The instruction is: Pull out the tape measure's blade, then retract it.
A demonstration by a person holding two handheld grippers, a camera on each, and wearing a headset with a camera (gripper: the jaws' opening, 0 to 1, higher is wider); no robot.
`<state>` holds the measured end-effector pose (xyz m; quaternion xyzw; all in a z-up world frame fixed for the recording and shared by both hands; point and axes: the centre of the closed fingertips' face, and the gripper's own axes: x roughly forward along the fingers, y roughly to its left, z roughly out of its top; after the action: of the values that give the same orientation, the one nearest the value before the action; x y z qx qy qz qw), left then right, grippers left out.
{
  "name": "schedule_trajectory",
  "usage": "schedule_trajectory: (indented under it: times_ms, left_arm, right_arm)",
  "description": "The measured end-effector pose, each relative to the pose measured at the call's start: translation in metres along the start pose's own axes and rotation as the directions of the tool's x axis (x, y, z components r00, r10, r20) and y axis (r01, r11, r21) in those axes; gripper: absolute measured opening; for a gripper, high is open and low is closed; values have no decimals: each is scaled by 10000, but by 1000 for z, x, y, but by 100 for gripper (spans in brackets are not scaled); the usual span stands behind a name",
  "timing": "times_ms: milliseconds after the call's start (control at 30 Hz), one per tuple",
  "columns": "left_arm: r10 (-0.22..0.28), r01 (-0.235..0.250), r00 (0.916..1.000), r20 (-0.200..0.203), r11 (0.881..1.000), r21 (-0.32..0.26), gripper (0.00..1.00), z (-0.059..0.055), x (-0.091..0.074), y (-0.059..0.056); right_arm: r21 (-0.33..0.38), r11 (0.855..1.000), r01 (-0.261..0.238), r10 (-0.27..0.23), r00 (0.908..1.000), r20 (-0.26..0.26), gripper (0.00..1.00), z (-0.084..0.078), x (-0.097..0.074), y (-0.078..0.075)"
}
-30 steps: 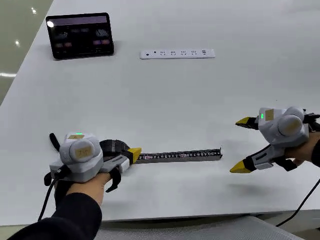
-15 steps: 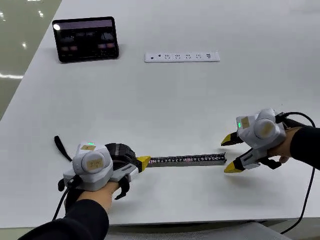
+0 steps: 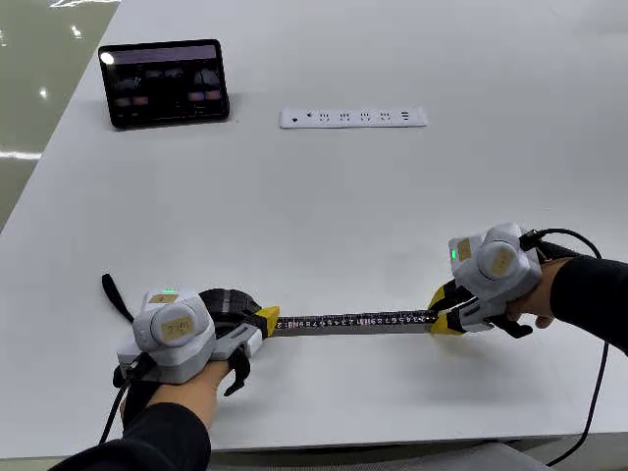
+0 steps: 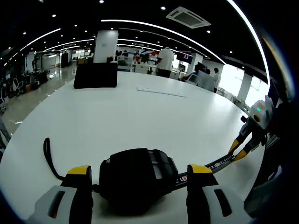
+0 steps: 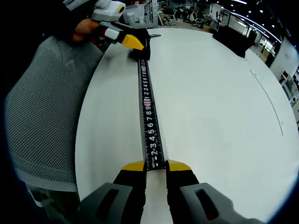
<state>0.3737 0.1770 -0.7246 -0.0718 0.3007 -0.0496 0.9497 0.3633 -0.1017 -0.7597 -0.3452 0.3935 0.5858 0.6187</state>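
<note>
A black tape measure (image 3: 231,301) lies near the white table's front left, its case (image 4: 138,175) held between the yellow-tipped jaws of my left gripper (image 4: 139,170), which is shut on it. The blade (image 3: 353,320) runs out flat to the right across the tabletop. My right gripper (image 3: 440,316) is shut on the blade's end; in the right gripper view the blade (image 5: 149,116) enters between its closed tips (image 5: 155,165) and stretches away to the case (image 5: 140,52) and the left gripper (image 5: 125,39).
A dark tablet (image 3: 165,82) stands at the back left and a white power strip (image 3: 353,118) lies at the back centre. The tape's black wrist strap (image 3: 113,294) trails left of the case. The table's front edge (image 3: 392,437) is close. People stand in the background (image 4: 205,77).
My right gripper has moved left to the blade's end and gone from open to shut on it. The left gripper still holds the case; the blade's length looks the same.
</note>
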Motion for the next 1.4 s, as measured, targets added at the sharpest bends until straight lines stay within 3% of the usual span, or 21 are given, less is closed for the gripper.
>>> schedule_trajectory:
  times_ms: [100,167,300,433,600,767,1400]
  left_arm:
    - [19,-19,10000,-90,10000,-42,72,-1,1,0]
    - [273,-272,9996,-52,9995,173,64,0,1,6]
    - [248,-233,9984,-509,9993,306,63,-3,1,3]
    - [324,-276,9971,-694,9972,689,61,-4,1,3]
    - [309,-261,9965,-775,9977,619,61,-4,2,3]
    - [263,-221,9963,-823,9984,521,61,-5,1,2]
    - [168,-130,9954,-938,9991,408,61,-7,1,0]
  right_arm:
    - [-475,9988,71,-83,9996,-264,11,1,1,0]
    - [-185,9998,68,-73,9995,-310,11,1,2,-1]
    - [407,9991,-71,76,9999,-116,10,1,2,-2]
    - [1004,9949,-87,101,9999,-131,10,3,2,-1]
    - [620,9980,-74,92,9996,-283,10,6,4,0]
    - [757,9971,6,29,9990,-457,11,7,5,-1]
    - [415,9976,550,-544,9984,-139,9,12,6,-2]
